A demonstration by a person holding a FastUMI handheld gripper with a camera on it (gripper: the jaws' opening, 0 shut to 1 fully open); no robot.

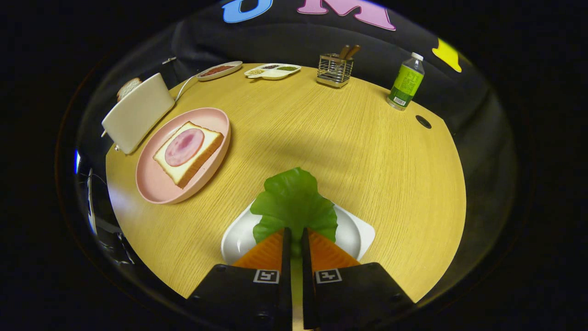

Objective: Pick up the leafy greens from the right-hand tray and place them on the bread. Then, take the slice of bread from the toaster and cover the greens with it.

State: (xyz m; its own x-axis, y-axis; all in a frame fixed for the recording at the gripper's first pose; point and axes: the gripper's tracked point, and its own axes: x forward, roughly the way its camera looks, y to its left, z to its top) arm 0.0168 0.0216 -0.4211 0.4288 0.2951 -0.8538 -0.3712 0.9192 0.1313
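My gripper (294,232) is shut on the leafy greens (294,197), a green lettuce leaf that fans out ahead of the fingertips over the white tray (356,234). Both fingers press on the leaf's near stem. Far off to the left stands a pink plate (156,188) with a slice of bread (202,151) topped by a round of ham (183,146). Behind the plate is a white toaster (138,112) with a browned bread slice (127,87) sticking out of its far end.
At the far side of the round wooden table (367,151) stand an oval dish (219,70), a divided dish of seeds (272,70), a wire holder (335,70) and a green bottle (406,83). A dark hole (423,121) lies near the bottle.
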